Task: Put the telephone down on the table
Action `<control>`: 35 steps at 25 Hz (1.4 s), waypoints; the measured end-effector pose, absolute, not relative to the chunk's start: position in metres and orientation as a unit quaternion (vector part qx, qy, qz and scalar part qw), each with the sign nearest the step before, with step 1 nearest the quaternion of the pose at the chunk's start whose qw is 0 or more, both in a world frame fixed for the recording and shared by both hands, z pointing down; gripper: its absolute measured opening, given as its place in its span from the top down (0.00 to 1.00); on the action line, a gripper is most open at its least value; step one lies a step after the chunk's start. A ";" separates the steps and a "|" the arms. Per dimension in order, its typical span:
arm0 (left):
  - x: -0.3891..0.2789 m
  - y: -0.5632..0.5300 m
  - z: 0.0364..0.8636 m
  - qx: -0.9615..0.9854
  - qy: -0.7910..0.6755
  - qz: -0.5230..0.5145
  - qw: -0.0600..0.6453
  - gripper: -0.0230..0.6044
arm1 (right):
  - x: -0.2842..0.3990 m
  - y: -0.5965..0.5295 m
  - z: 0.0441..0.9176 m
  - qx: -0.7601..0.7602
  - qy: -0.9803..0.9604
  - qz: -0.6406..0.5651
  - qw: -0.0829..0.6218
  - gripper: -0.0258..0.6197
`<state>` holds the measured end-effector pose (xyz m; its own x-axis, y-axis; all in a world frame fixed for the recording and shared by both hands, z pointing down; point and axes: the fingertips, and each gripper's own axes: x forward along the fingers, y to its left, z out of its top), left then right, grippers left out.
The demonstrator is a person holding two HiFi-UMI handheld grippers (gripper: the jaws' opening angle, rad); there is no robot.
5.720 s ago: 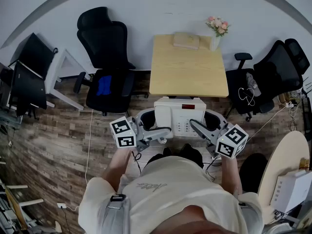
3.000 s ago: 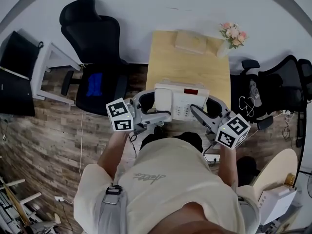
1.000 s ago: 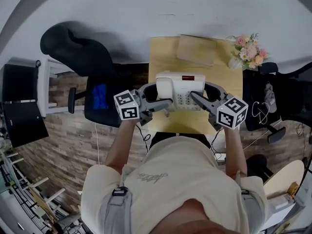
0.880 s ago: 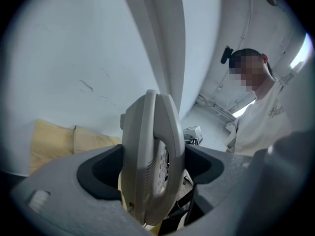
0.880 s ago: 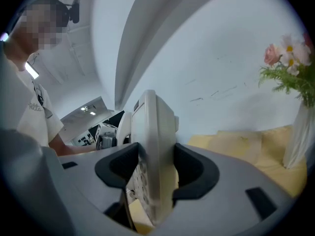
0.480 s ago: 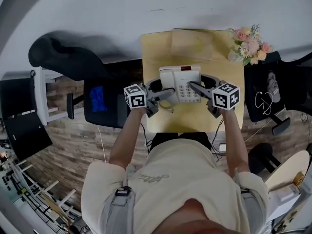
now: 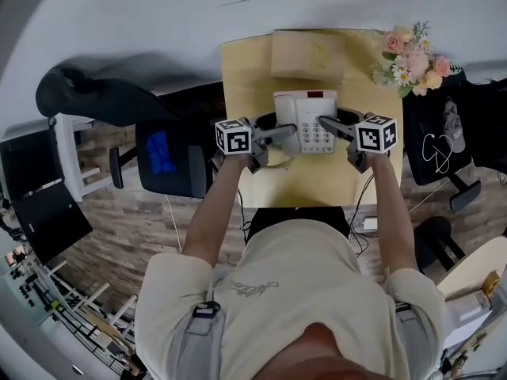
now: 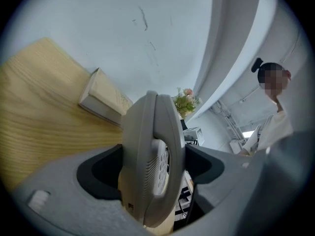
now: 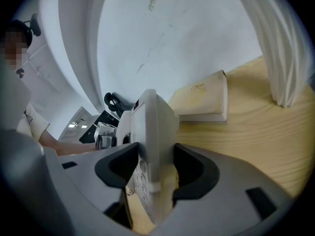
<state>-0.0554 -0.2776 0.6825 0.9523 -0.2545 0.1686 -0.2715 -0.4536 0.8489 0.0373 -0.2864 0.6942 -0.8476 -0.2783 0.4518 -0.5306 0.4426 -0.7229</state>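
The white desk telephone (image 7: 307, 122), handset on its left and a red display at its top, is held from both sides over the light wooden table (image 7: 301, 182). My left gripper (image 7: 287, 131) is shut on its handset side (image 8: 153, 151). My right gripper (image 7: 326, 122) is shut on its keypad side (image 9: 149, 132). In the left gripper view the dark pads (image 8: 101, 173) press against the phone body; in the right gripper view the pads (image 9: 192, 168) do the same. Whether the phone's underside touches the tabletop is hidden.
A flat tan box (image 7: 309, 54) lies at the table's far edge, just beyond the phone. A vase of pink flowers (image 7: 412, 52) stands at the far right corner. A black office chair (image 7: 162, 153) with a blue cloth stands left of the table. A person stands in the background (image 8: 273, 112).
The phone, gripped on both sides throughout, has travelled from in front of the table to above its middle, closer to the tan box. Both grippers keep the same hold.
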 end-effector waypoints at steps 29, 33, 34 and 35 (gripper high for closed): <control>-0.046 -0.302 0.744 0.769 -0.179 0.036 0.612 0.35 | 0.046 -0.307 0.766 0.228 -0.773 0.576 0.141 0.62; -0.045 -0.300 0.744 0.769 -0.171 0.042 0.614 0.35 | 0.047 -0.306 0.765 0.226 -0.774 0.575 0.138 0.62; -0.045 -0.300 0.743 0.770 -0.172 0.045 0.612 0.35 | 0.047 -0.306 0.764 0.228 -0.774 0.574 0.139 0.62; -0.046 -0.300 0.742 0.773 -0.176 0.049 0.608 0.35 | 0.047 -0.306 0.763 0.231 -0.774 0.573 0.141 0.62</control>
<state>-0.0460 -0.2995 0.7425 0.9330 -0.2133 0.2899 -0.3319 -0.1986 0.9222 0.0473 -0.3056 0.7632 -0.8538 -0.1961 0.4822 -0.5185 0.2375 -0.8214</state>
